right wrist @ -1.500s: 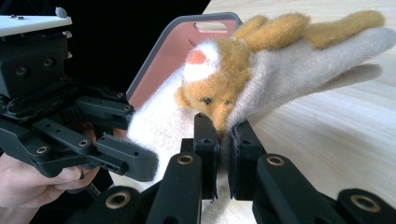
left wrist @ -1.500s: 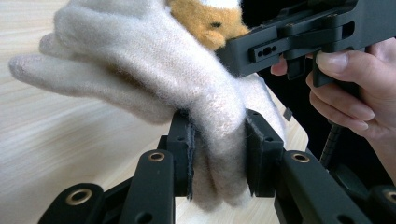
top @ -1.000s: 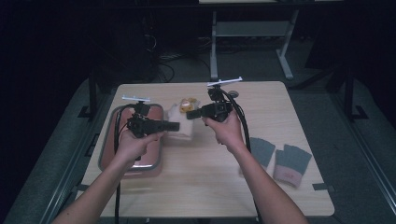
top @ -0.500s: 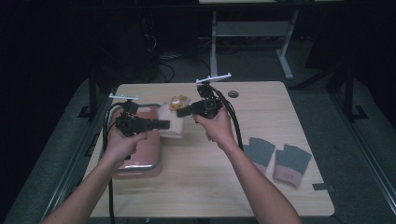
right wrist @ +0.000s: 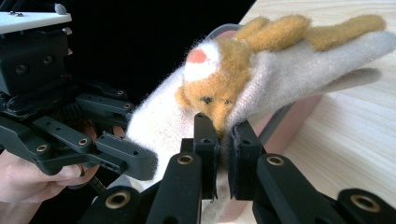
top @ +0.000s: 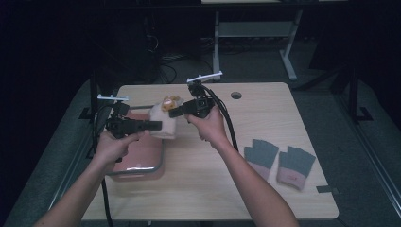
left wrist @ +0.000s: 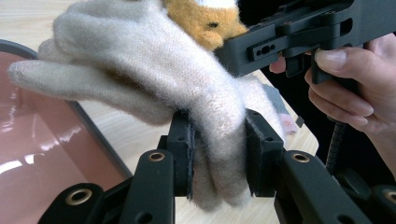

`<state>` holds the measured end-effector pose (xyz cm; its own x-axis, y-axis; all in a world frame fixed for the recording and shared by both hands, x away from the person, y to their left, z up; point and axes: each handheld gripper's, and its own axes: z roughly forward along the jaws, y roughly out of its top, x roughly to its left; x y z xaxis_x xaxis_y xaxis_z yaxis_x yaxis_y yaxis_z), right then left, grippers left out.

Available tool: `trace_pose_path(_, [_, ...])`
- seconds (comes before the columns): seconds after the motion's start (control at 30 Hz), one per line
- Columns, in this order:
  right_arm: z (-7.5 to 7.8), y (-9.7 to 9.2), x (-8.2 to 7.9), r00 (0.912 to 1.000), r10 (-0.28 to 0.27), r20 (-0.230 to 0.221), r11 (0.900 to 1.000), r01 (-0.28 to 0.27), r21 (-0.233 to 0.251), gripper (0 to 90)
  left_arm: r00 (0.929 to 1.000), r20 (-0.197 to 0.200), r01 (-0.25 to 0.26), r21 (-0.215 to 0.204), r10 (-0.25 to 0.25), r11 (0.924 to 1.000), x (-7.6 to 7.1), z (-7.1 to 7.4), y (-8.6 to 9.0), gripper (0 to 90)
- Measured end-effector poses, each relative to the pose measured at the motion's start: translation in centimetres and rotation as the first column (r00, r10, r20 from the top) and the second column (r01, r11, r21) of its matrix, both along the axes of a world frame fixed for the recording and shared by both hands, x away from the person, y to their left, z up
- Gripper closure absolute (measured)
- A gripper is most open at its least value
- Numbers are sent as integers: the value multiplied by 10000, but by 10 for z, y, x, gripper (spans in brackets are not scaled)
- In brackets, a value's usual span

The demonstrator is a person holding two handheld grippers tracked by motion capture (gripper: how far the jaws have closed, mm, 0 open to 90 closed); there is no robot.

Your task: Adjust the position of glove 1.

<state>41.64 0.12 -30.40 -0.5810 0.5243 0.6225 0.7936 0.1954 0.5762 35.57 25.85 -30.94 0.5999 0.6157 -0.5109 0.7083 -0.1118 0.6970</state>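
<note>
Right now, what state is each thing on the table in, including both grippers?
Left gripper: shut on the cream glove, held above the table.
Right gripper: shut on the same glove at its other side.
Cream glove: lifted, clamped between both grippers, orange plush animal face on top.
Pink tray: flat on the table, nothing seen in it.
Pair of grey fingerless gloves: lying flat, side by side, untouched.

A fluffy cream glove (top: 163, 124) with an orange plush animal face on its back hangs above the tabletop (top: 198, 189), fingers spread, over the edge of a pink tray (top: 142, 161).
</note>
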Motion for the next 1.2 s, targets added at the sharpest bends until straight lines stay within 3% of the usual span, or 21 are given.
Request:
trace_pose_path(0.47, [4,29,4,9991,409,-101,9991,-409,55,834,9994,-41,-334,-32,334,9994,-6,3,27,670])
trace_pose_path(1.2, [-3,71,10,9954,898,-324,9956,-889,296,834,9962,-141,-861,117,863,9962,-14,0,65,670])
